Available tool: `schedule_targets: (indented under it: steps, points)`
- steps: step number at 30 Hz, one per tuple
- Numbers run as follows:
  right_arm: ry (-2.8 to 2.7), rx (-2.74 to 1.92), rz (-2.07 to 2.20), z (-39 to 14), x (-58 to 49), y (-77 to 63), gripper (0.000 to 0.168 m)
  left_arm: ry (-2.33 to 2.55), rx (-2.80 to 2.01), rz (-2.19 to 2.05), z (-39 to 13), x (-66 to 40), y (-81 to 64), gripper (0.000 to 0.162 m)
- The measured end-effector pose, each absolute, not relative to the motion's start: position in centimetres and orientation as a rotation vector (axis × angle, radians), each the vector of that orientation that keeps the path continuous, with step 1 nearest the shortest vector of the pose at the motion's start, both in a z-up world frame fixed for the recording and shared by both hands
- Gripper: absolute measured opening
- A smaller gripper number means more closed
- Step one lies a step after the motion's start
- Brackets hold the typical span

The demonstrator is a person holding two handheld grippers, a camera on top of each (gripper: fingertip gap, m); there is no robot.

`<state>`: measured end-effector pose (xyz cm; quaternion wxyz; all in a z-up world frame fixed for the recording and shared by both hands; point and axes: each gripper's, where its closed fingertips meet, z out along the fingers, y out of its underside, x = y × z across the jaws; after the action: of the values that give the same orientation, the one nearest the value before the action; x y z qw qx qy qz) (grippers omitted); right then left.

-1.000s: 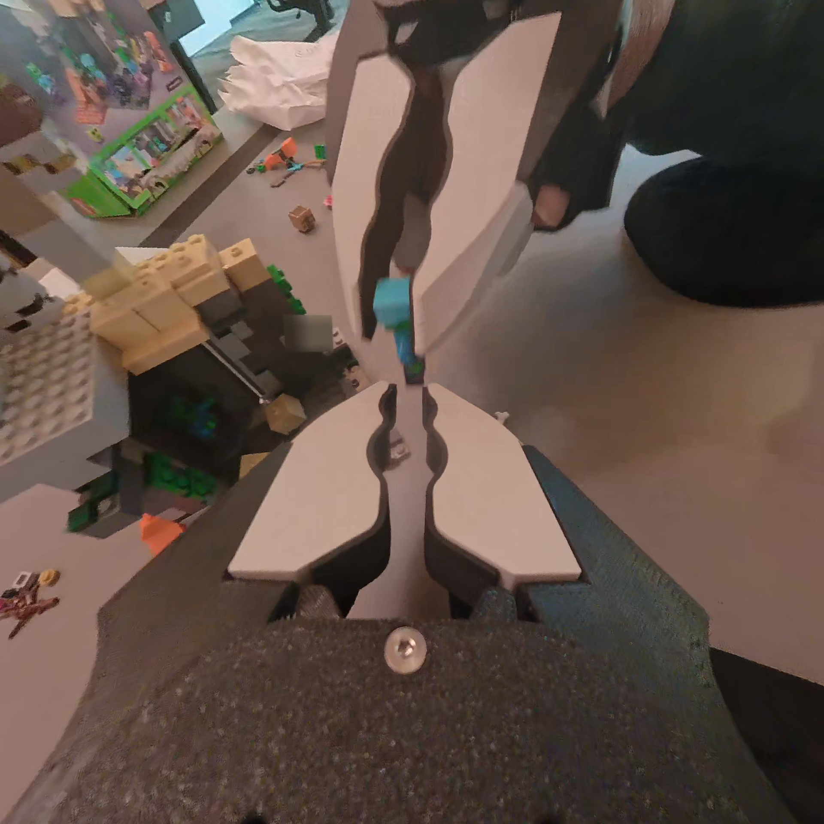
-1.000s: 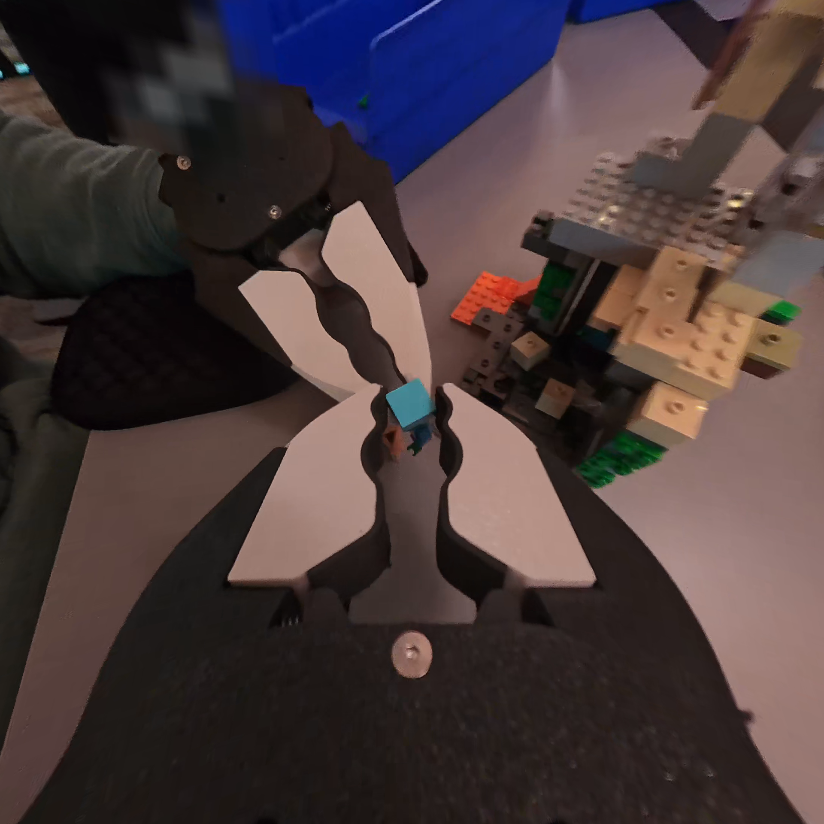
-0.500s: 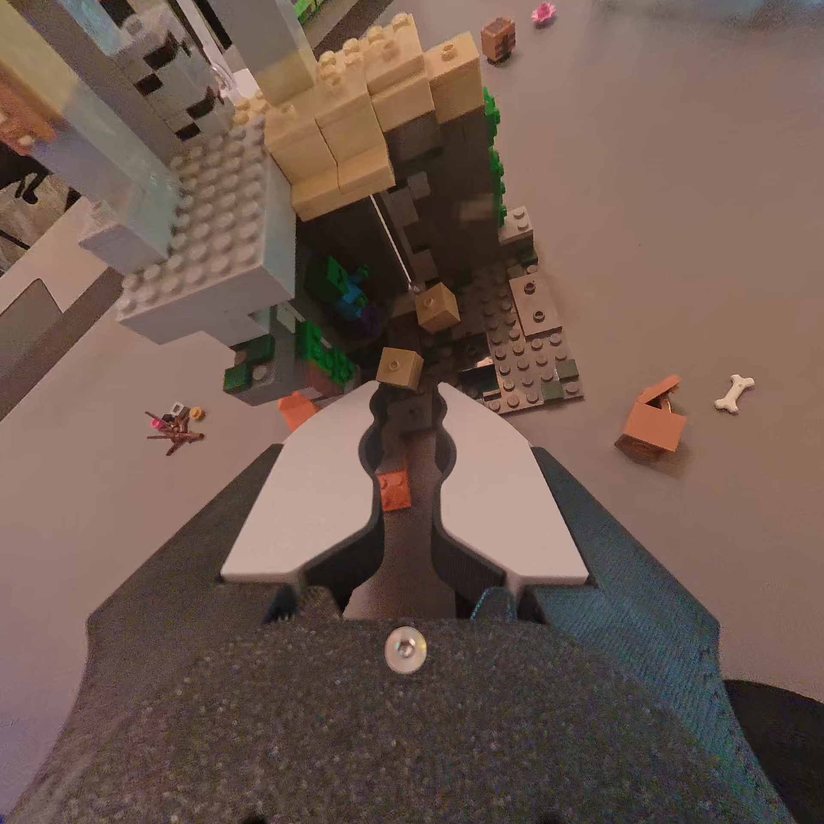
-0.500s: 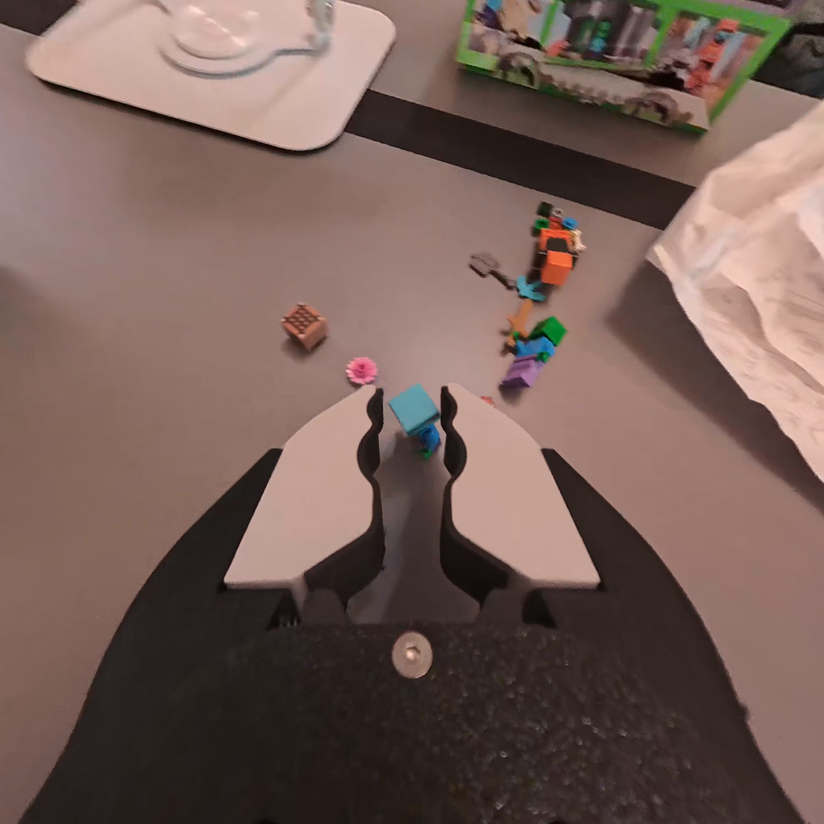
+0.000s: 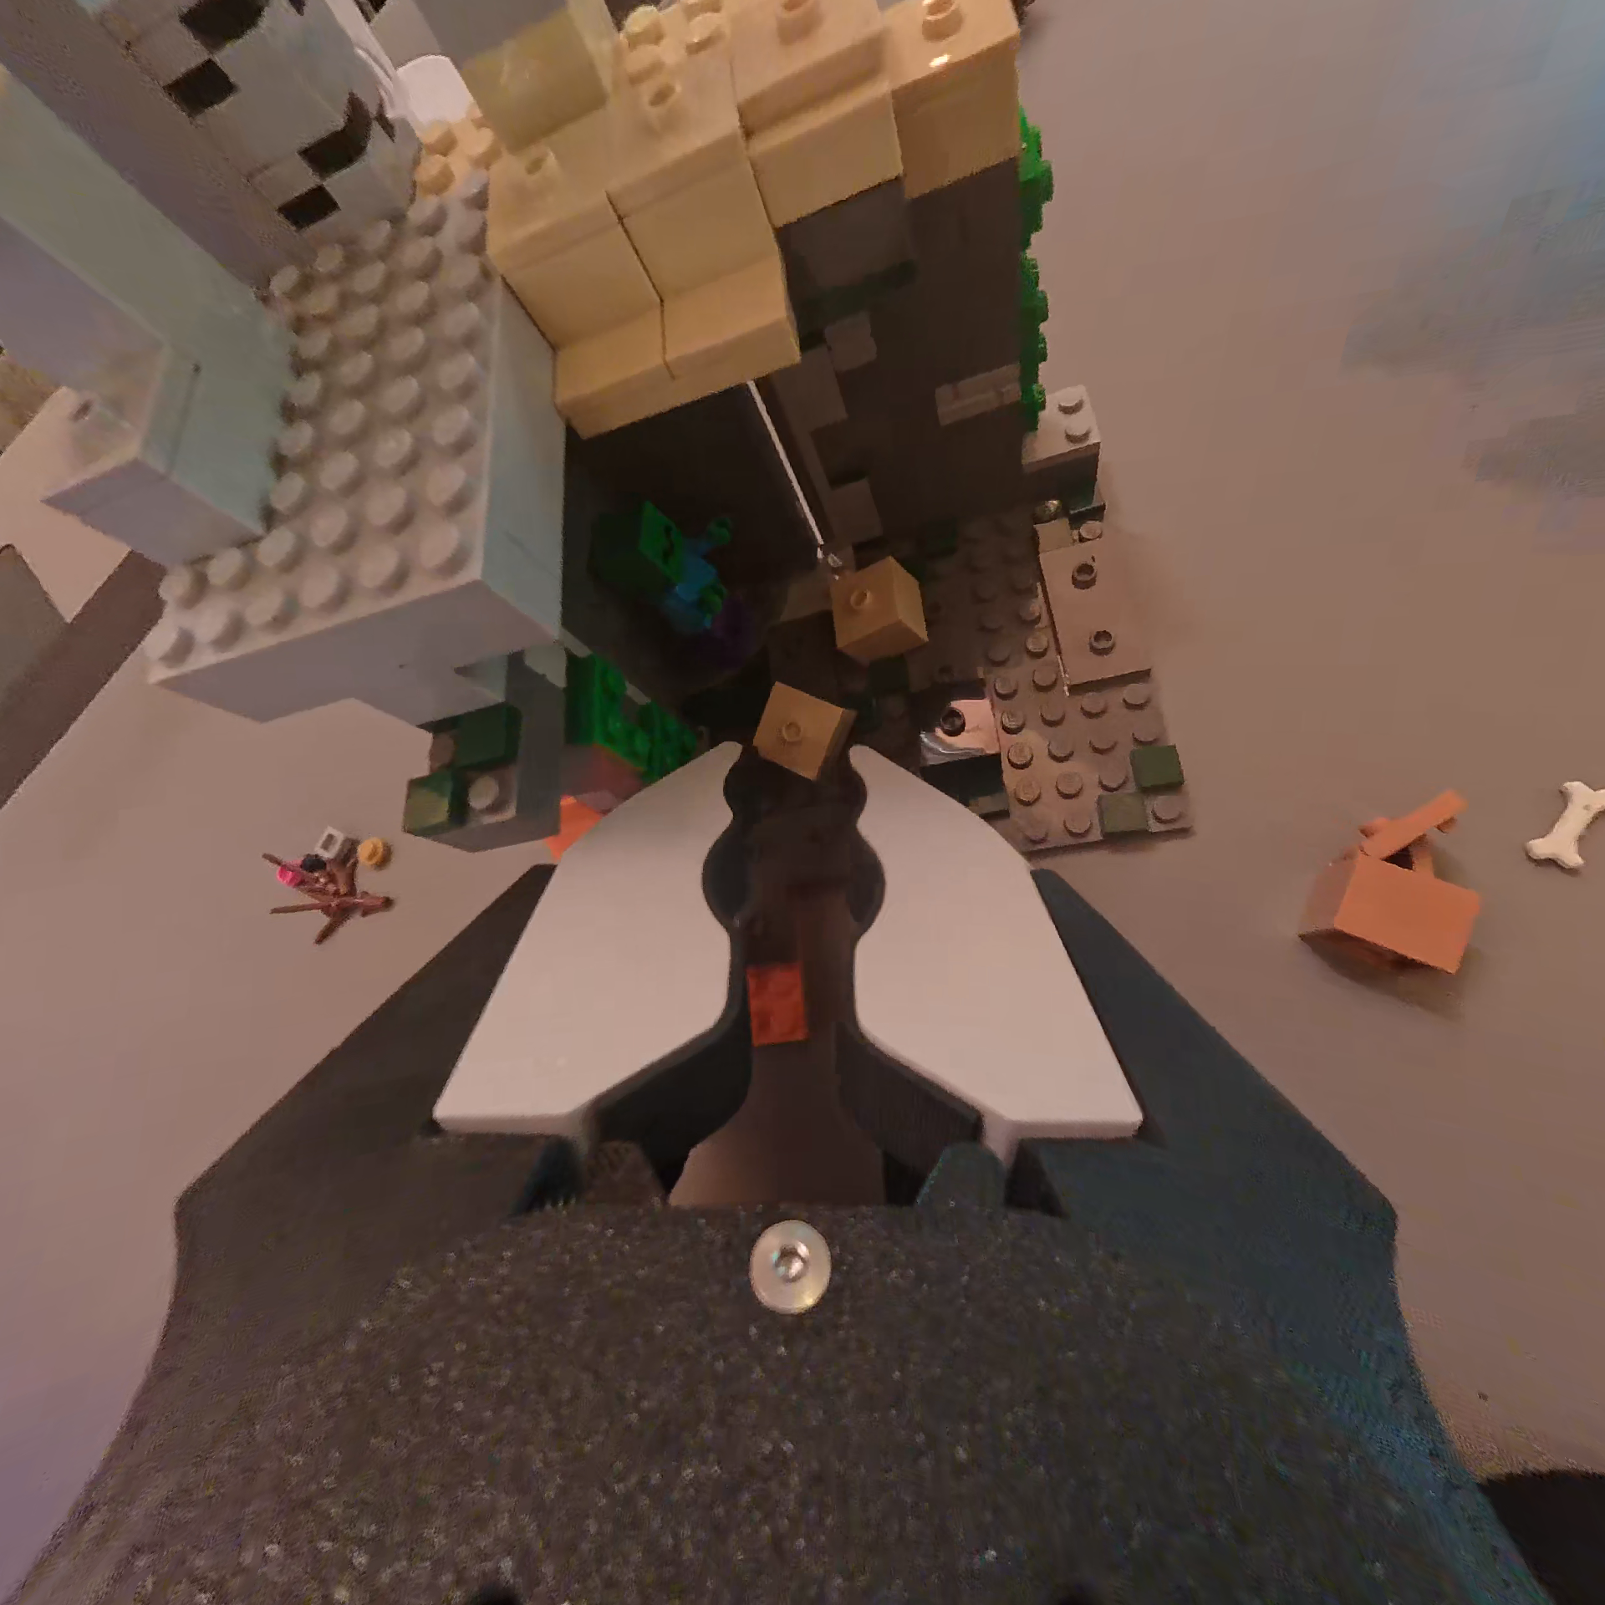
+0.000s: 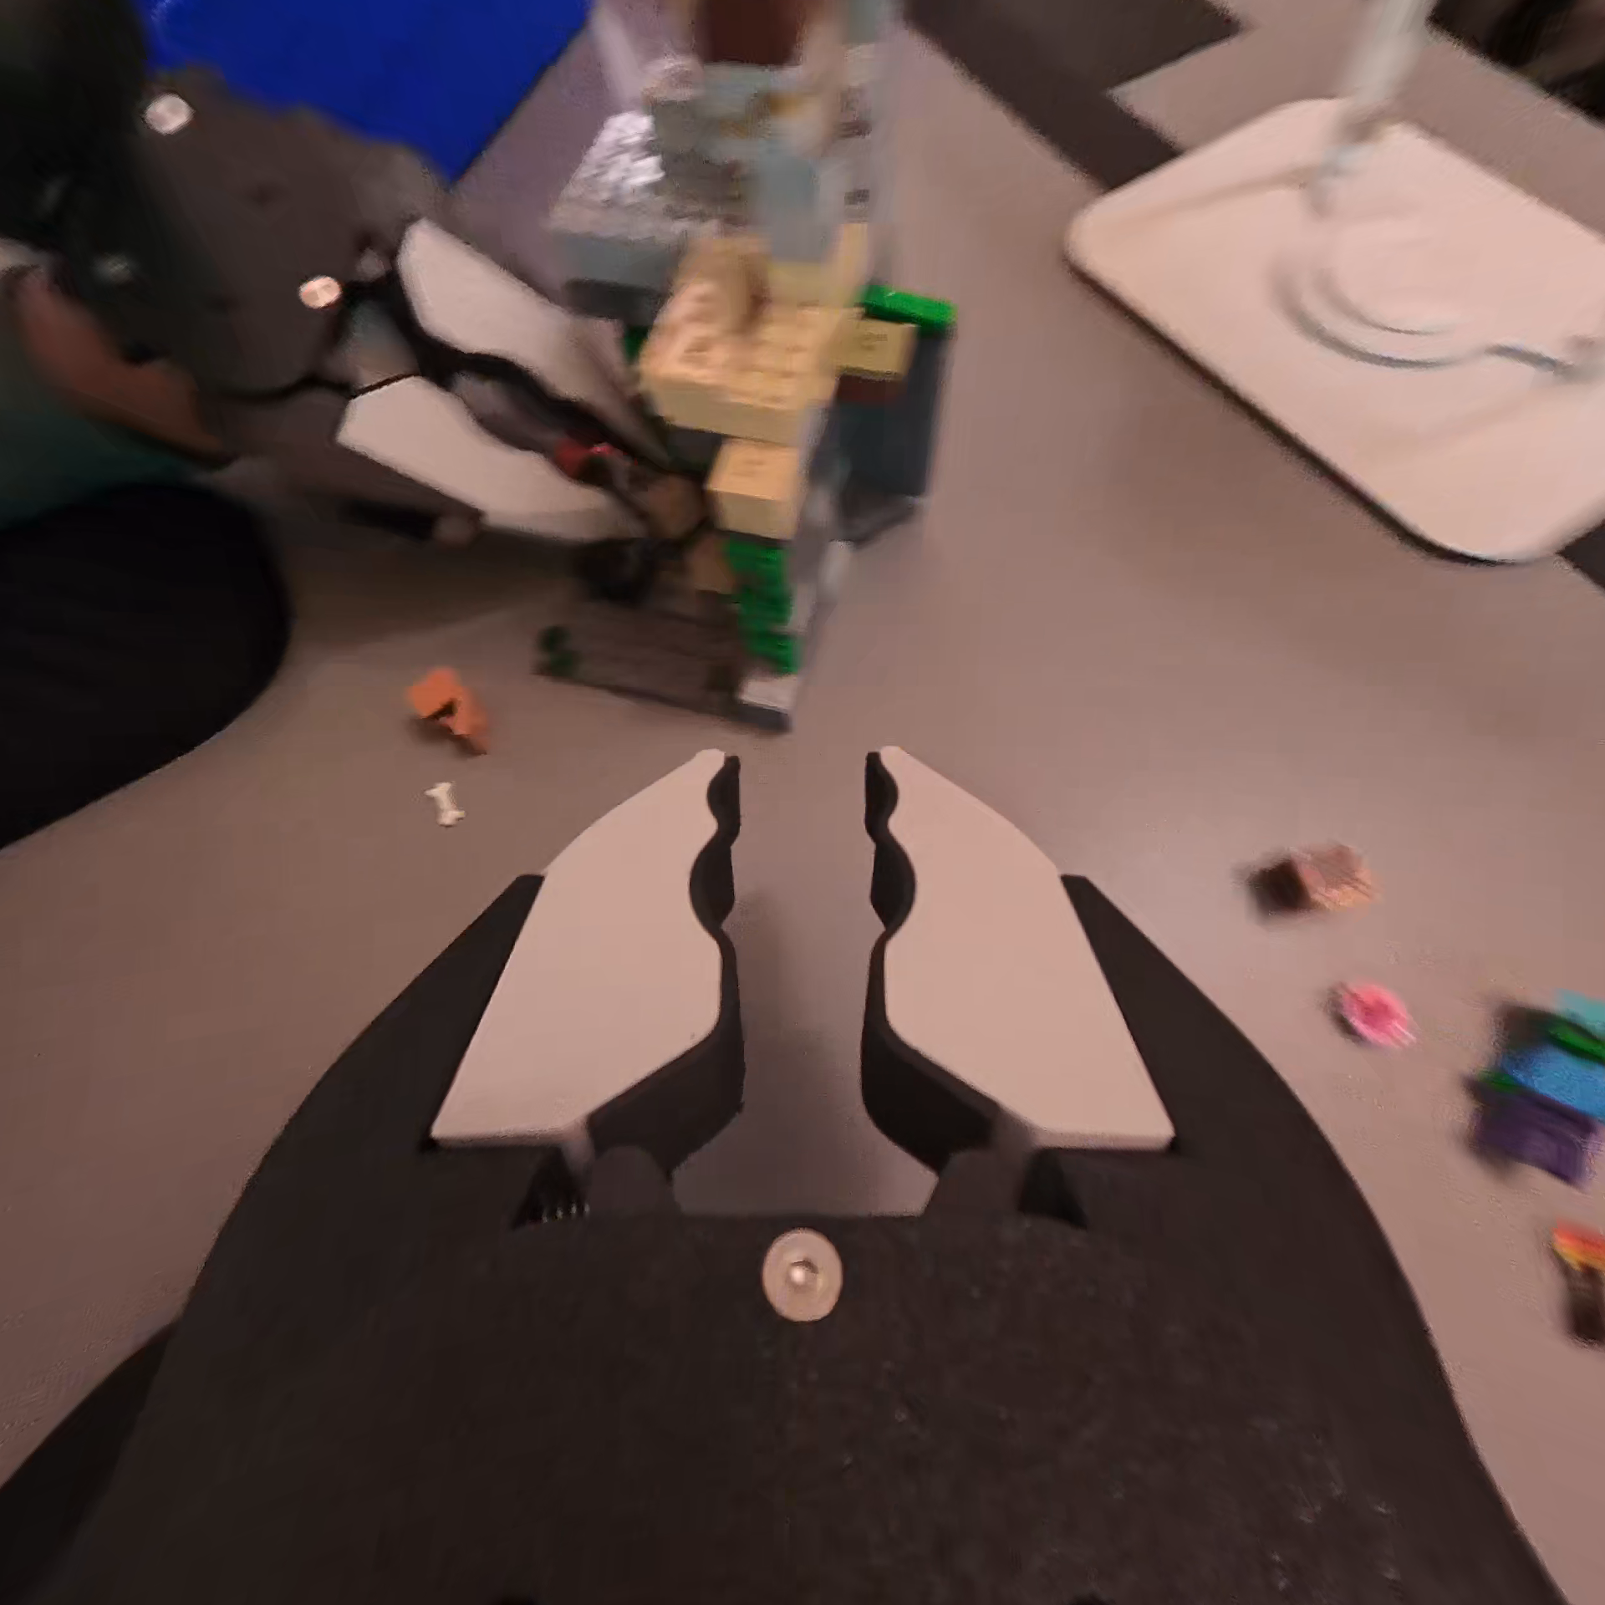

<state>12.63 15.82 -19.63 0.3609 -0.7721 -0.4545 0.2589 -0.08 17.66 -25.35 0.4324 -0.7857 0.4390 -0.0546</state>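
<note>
My left gripper is open by a narrow gap and empty, its tips at the foot of a brick build of tan, grey and green blocks. A tan cube sits right at its tips; a second tan cube hangs on a thin line behind. An orange plate lies on the table below the fingers. My right gripper is open and empty above bare table, facing the build. The left gripper shows there, blurred. A blue, green and purple figure lies at the right.
A brown chest and a white bone lie right of the build. A twig pile lies left. A white tray stands at back right, a blue bin at back left. A pink flower and a brown cube lie right. Left tips to right tips: about 15 cm. The brown chest sits 9 cm or so from the ends of my left fingers. The right camera catches it too, in the right wrist view.
My right gripper let go of the turquoise-headed figure, opened wider and swung toward the build. My left gripper left the handover spot and closed in on the build's base.
</note>
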Motion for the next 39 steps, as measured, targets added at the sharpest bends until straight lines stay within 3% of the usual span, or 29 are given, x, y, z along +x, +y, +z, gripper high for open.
schedule_targets:
  steps: [5, 14, 18, 24, 30, 39]
  points:
    - [-1.174, -2.004, 0.645, -21.8, 6.6, 14.8, 0.027, 1.092, -1.918, -0.096, -24.9, -0.4, 17.8, 0.0]
    - [-0.887, -2.094, 0.476, -23.9, 2.7, 16.8, 0.031, 1.049, -1.922, -0.095, -24.7, -1.6, 17.3, 0.0]
    - [-0.839, -2.125, 0.384, -24.4, 3.0, 17.8, 0.034, 1.036, -1.942, -0.12, -24.9, -1.7, 16.9, 0.012]
    - [-0.787, -2.17, 0.312, -24.8, 3.8, 19.0, 0.035, 1.028, -1.939, -0.161, -24.7, -1.3, 16.4, 0.013]
    - [-0.894, -2.195, 0.186, -25.5, 4.3, 19.5, 0.022, 1.046, -1.926, -0.187, -24.6, -0.6, 15.8, 0.013]
    - [-0.944, -2.071, 0.435, -21.3, 6.1, 16.2, 0.018, 1.041, -1.934, -0.237, -24.7, 1.2, 16.0, 0.02]
